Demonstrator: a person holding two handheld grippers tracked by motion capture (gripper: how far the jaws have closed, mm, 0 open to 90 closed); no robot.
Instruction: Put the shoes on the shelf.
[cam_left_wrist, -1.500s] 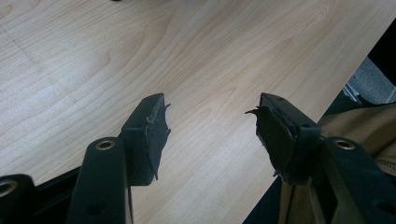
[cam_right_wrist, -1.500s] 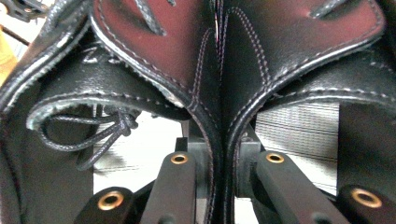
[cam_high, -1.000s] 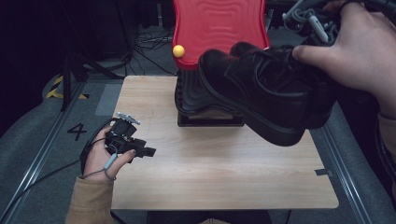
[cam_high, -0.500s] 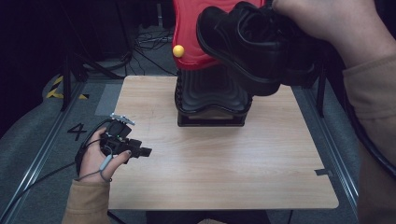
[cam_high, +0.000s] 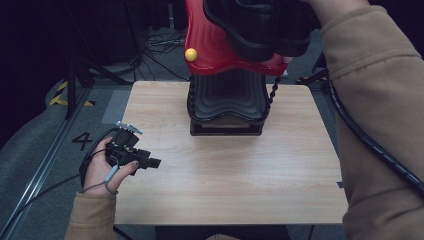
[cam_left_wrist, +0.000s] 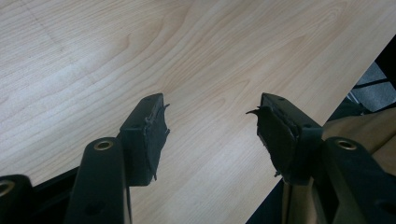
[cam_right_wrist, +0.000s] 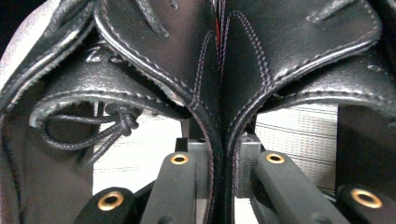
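Holding pair of black shoes (cam_high: 260, 27) aloft over red stand (cam_high: 212, 47) | right gripper (cam_right_wrist: 223, 177) fingers clamp both inner collars | left gripper (cam_high: 131, 154) fingers apart, nothing between, just widened, low over desk (cam_high: 225, 175).

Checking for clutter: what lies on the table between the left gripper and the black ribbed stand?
Only bare wooden table in the high view, between left gripper and stand.

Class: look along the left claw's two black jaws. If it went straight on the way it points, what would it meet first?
Most likely the light wooden tabletop: the open, empty left claw angles down at bare boards, though depth is hard to judge.
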